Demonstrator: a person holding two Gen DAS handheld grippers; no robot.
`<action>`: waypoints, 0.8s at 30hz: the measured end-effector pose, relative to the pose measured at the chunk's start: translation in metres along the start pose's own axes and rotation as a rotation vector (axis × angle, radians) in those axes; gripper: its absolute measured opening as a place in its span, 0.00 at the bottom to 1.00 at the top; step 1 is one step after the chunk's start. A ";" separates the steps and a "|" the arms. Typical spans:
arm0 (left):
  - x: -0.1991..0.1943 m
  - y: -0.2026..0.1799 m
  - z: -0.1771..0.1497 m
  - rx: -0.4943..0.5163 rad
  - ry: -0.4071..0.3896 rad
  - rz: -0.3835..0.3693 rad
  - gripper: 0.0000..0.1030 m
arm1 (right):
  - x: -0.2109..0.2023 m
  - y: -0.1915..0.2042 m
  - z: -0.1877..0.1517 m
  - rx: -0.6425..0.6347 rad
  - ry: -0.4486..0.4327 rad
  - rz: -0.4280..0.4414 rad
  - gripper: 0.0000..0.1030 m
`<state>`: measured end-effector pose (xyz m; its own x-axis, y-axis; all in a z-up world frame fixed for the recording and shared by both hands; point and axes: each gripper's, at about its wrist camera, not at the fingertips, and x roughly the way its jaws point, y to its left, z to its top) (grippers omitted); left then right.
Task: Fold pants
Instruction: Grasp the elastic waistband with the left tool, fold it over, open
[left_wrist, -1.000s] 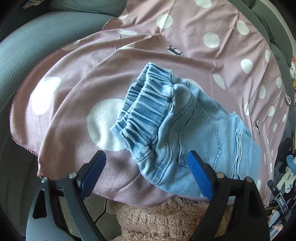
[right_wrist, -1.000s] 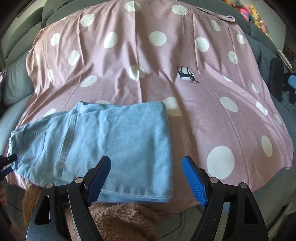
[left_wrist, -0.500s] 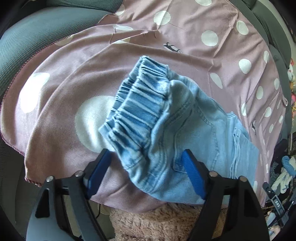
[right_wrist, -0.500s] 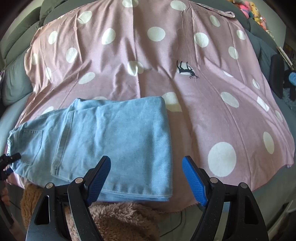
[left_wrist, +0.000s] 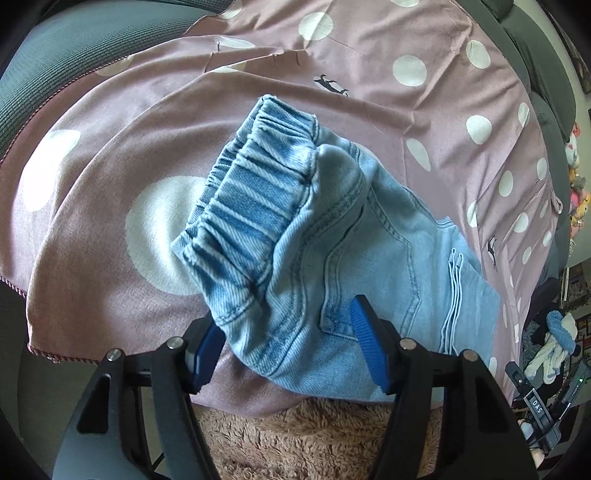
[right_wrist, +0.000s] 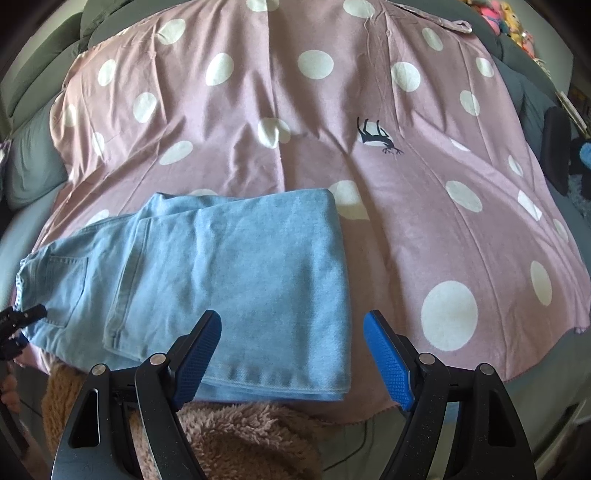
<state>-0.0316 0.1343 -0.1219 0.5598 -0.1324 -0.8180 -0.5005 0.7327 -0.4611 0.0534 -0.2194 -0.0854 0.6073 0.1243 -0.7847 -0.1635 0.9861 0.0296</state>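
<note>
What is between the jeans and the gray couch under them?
A pink polka-dot cloth lies spread between the jeans and the gray couch. Both wrist views show it; the left one shows couch past the cloth's edge.

Pants (right_wrist: 229, 288) lie folded on a spotted sheet (right_wrist: 424, 221), near its front edge, waistband (left_wrist: 255, 199) at the left end. Fleece blanket (right_wrist: 229, 432) pokes out beneath the sheet's front edge, under the pants. Cushions (right_wrist: 29, 166) behind left.

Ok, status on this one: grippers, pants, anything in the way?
Left gripper closing around the waist end of the jeans, pads not yet pressing. Right gripper open over the folded legs' hem. Nothing blocking on the dotted sheet.
</note>
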 end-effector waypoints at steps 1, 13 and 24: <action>0.000 -0.001 0.000 0.002 0.001 0.003 0.62 | 0.000 0.000 -0.001 0.001 0.000 0.001 0.77; 0.001 0.003 0.003 -0.032 -0.005 -0.005 0.59 | 0.000 0.001 -0.001 0.004 0.004 0.006 0.77; -0.013 -0.004 0.002 -0.013 -0.046 -0.019 0.30 | -0.006 0.001 -0.003 0.000 -0.005 0.003 0.77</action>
<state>-0.0358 0.1339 -0.1086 0.5989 -0.1157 -0.7924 -0.4976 0.7215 -0.4815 0.0474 -0.2196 -0.0823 0.6109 0.1278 -0.7813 -0.1654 0.9857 0.0318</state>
